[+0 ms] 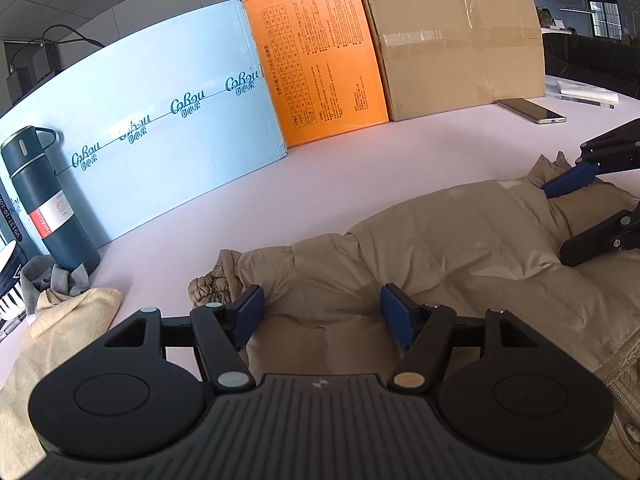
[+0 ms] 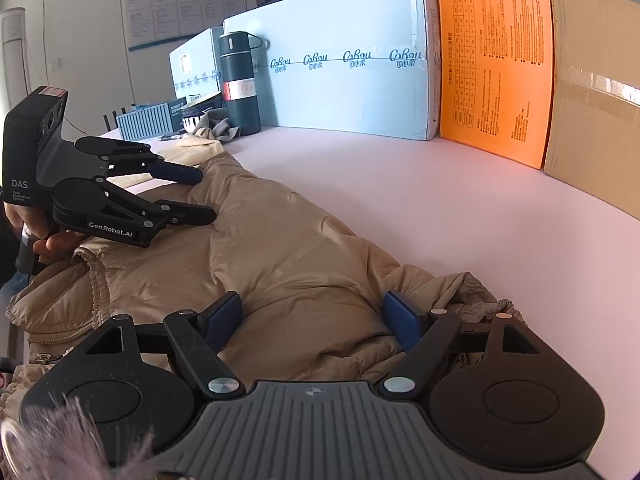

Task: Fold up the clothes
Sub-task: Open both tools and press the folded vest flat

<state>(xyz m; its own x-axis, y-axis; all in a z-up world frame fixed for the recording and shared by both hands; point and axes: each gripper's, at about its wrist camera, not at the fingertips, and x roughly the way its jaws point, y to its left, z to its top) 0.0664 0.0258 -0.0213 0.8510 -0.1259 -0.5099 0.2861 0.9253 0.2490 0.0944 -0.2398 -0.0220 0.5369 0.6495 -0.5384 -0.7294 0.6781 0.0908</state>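
Jaws of both grippers stand released, pads apart, nothing pinched. Left gripper (image 1: 322, 314) hangs low over the left end of the tan puffy quilted jacket (image 1: 460, 248) — fabric lies between its blue pads (image 1: 250, 304) but is not pressed. Right gripper (image 2: 314, 318) sits likewise over the jacket's right end, near a gathered cuff. Jacket lies lengthwise on the pale pink table (image 1: 320, 168). Far side: light blue carton (image 1: 160, 136), orange box (image 1: 320, 60), brown cardboard box (image 1: 456, 40). Dark teal flask (image 1: 44, 196) at far left.
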